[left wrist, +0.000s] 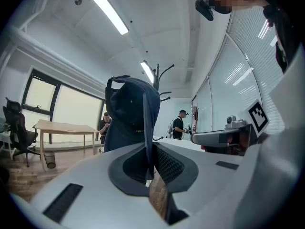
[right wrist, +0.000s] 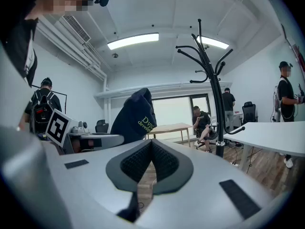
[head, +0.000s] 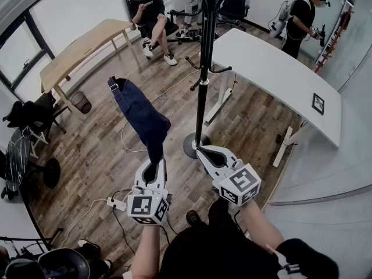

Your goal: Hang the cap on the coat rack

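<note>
The wooden floor (head: 104, 150) carries the coat rack (head: 201, 97) on its round base, a white counter (head: 273, 68) bearing a black-and-white marker card (head: 318, 103), a wooden counter (head: 81, 48), a dark bin (head: 81, 102) and a white power strip (head: 116, 203).

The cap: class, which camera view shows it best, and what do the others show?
The head view: the whole cap shows, pinched at its edge by the left hand-held gripper, near the coat rack. The left gripper view shows it close up, its edge between the jaws; the right gripper view shows one side with lettering.
</note>
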{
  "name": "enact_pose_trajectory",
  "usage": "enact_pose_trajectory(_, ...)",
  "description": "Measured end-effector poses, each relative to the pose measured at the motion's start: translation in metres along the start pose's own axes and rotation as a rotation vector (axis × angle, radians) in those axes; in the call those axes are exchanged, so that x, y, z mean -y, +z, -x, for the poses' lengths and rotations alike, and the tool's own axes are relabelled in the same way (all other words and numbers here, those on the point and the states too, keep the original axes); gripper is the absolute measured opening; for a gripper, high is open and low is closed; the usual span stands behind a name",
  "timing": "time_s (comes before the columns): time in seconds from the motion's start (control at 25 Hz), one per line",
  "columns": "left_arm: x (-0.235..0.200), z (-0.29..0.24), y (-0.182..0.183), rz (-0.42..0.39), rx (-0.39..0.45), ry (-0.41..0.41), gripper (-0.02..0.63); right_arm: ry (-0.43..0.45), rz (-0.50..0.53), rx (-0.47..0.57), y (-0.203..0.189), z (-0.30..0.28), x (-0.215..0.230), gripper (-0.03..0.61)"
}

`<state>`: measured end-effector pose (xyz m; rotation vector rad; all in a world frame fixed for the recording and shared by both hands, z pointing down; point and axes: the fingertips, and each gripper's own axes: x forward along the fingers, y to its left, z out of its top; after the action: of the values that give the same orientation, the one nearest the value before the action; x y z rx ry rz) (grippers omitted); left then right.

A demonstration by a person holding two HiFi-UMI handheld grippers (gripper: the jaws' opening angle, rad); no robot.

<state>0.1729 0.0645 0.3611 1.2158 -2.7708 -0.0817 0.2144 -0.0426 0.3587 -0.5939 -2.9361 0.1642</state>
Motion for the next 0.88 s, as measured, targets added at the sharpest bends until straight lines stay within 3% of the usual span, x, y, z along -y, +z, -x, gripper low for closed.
enact_pose_trajectory(0.48,0.001,0.005,-0.004,0.009,-0.006,-0.028,0.029,0.02,0.033,-0.038,0.005,0.0,-0.011,0.031)
enact_pose_trajectory(0.64,-0.006,0.008,0.001,-0.029,-0.011,-0.031,0.029,0.036,0.017,-0.005,0.013,-0.004,-0.022,0.032)
enact_pose_trajectory(0.88,0.003,0.006,-0.022,-0.001,-0.032,-0.058,0.029,0.011,0.014,-0.058,-0.016,0.011,-0.017,0.032)
